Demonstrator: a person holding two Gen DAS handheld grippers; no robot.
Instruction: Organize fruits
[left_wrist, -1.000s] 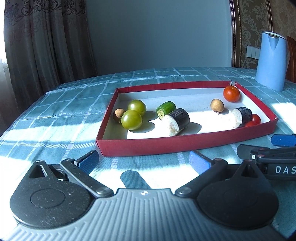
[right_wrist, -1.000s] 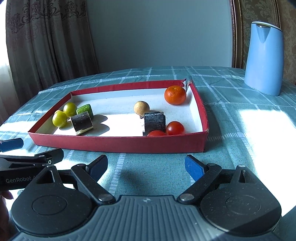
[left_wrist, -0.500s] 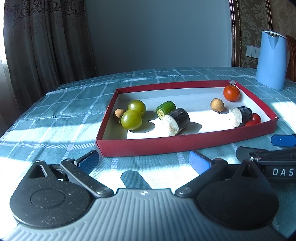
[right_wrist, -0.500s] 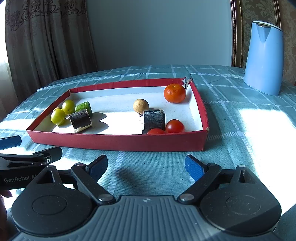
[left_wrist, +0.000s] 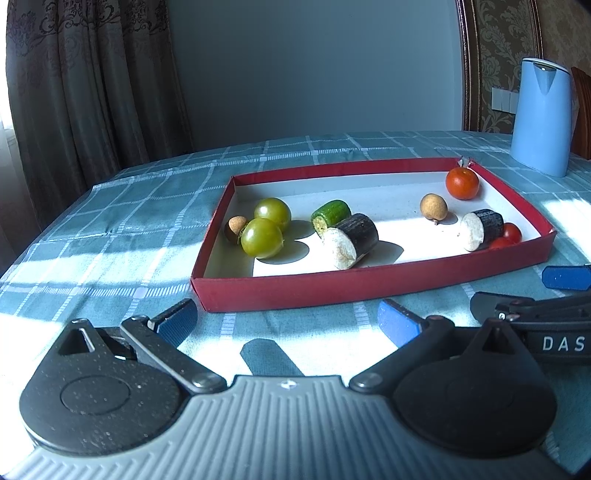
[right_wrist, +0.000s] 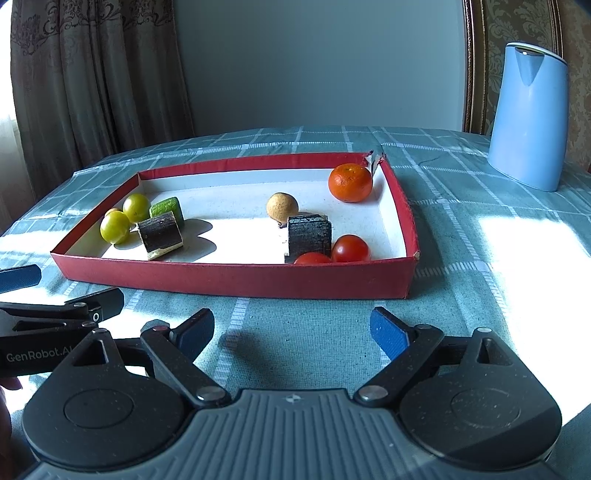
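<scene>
We hold both grippers low over the desk (left_wrist: 110, 206), just short of the near wall of the red tray (left_wrist: 369, 284). Our left gripper (left_wrist: 288, 321) has its jaws spread wide, nothing between the blue pads and nothing touching them. Our right gripper (right_wrist: 291, 330) stands the same: jaws wide apart, empty, clear of the tray.

All the produce lies inside the tray. At its left end two green tomatoes (left_wrist: 262, 238) sit touching, a small brown longan (left_wrist: 236, 224) just beside them. Near these lie a cucumber piece (left_wrist: 331, 213) and a dark eggplant chunk (left_wrist: 351, 240). Toward the right end are another longan (right_wrist: 282, 206), a second eggplant chunk (right_wrist: 309, 233) with two red cherry tomatoes (right_wrist: 350, 248) against it, and an orange (right_wrist: 350, 182) in the far right corner. A blue kettle (right_wrist: 528, 118) stands well apart.
</scene>
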